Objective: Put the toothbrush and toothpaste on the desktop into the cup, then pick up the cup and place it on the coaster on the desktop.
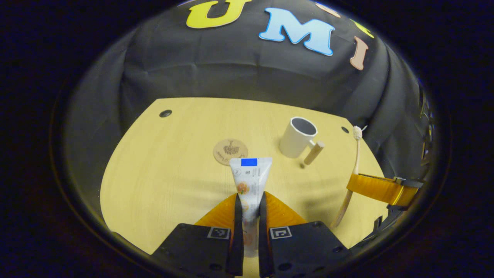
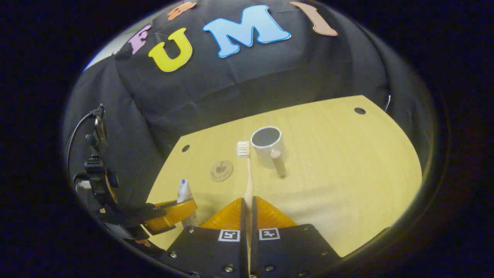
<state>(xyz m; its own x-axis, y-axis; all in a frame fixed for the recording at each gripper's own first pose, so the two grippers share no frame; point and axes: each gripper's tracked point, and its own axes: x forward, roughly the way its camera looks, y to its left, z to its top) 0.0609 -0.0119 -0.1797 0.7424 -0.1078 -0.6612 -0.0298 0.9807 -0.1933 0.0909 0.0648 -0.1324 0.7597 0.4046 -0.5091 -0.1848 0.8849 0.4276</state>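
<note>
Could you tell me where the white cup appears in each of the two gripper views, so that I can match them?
Left gripper view: the cup stands right of centre, beyond the held toothpaste.
Right gripper view: the cup stands near centre, just right of the held toothbrush.
Shared landmark: the round coaster, left of the cup.

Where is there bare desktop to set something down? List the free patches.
Free: the wide stretch of desktop right of the cup, and the near-left area beside the coaster. Crowded: the strip between coaster and cup, where the held toothpaste and toothbrush hover.
</note>
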